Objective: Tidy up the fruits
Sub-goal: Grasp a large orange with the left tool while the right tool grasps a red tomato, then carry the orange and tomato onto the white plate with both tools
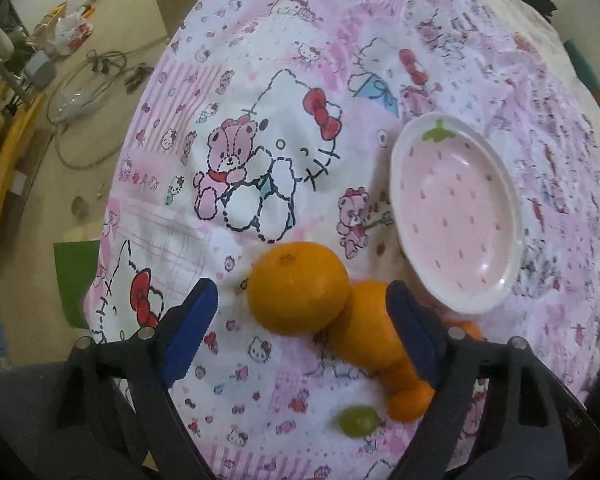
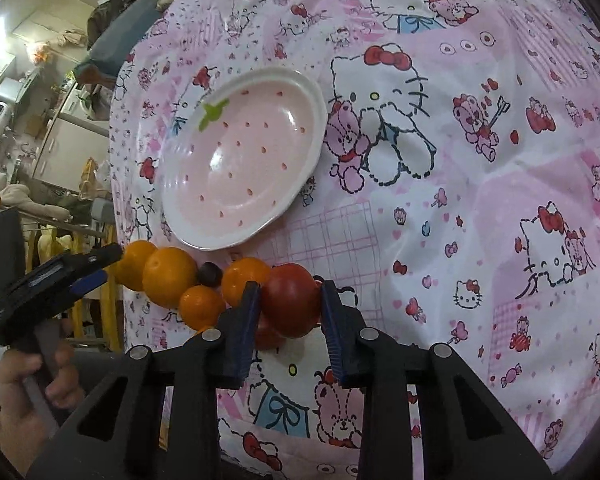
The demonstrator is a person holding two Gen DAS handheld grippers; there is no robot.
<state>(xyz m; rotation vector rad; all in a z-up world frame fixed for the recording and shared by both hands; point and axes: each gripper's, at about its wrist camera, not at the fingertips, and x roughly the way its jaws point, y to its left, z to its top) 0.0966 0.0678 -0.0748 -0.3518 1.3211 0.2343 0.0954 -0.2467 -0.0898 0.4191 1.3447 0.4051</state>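
Observation:
A pink strawberry-patterned plate (image 1: 456, 212) lies empty on the Hello Kitty cloth; it also shows in the right wrist view (image 2: 240, 156). In the left wrist view a big orange (image 1: 298, 286) sits between the tips of my open left gripper (image 1: 300, 304), with more oranges (image 1: 370, 332) behind the right finger and a green grape (image 1: 358, 421) nearer the camera. In the right wrist view my right gripper (image 2: 288, 304) is shut on a red tomato (image 2: 292, 300). Beside it lie several oranges (image 2: 170, 280) and a dark grape (image 2: 209, 273). The left gripper (image 2: 96, 270) shows at left.
The pink cartoon cloth (image 2: 460, 200) covers a round table (image 1: 260, 120). Its left edge drops to a floor with cables (image 1: 96, 72), a yellow frame (image 1: 8, 156) and a green sheet (image 1: 76, 276). Room clutter and a fridge (image 2: 68, 140) lie beyond the edge.

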